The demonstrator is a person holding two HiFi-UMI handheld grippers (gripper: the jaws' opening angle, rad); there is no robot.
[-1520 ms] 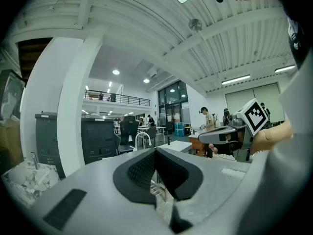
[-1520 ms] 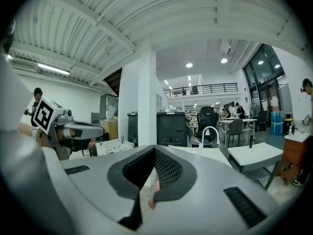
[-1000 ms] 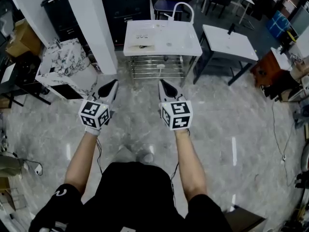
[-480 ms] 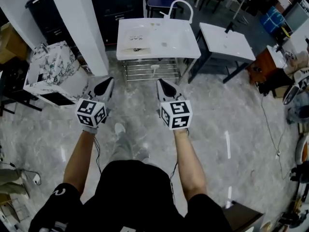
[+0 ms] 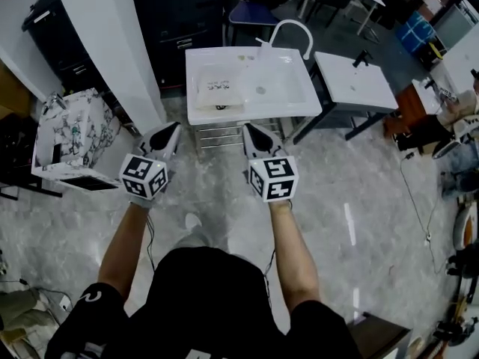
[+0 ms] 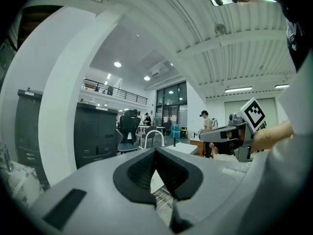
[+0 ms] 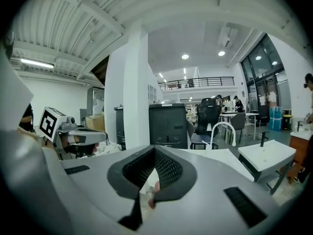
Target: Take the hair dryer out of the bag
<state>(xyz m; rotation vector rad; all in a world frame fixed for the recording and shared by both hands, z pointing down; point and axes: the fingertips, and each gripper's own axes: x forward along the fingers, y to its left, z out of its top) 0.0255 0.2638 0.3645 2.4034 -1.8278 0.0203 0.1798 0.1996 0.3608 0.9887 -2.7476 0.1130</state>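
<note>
Holding both arms out level over the grey stone floor (image 5: 359,200), the person faces a white worktop (image 5: 284,96) just ahead. The left gripper (image 5: 176,126) and the right gripper (image 5: 246,126) sit side by side, a little apart, each with its jaws pressed together and nothing between them. Both tips point at the worktop's near edge and stop short of it. A pale, flat bag (image 5: 215,90) lies on the worktop left of centre, well clear of both grippers; the hair dryer cannot be made out inside it. A wire rack (image 5: 224,134) shows under the worktop, a white pillar (image 5: 112,43) stands to the left, and a second white table (image 5: 352,81) stands to the right.
</note>
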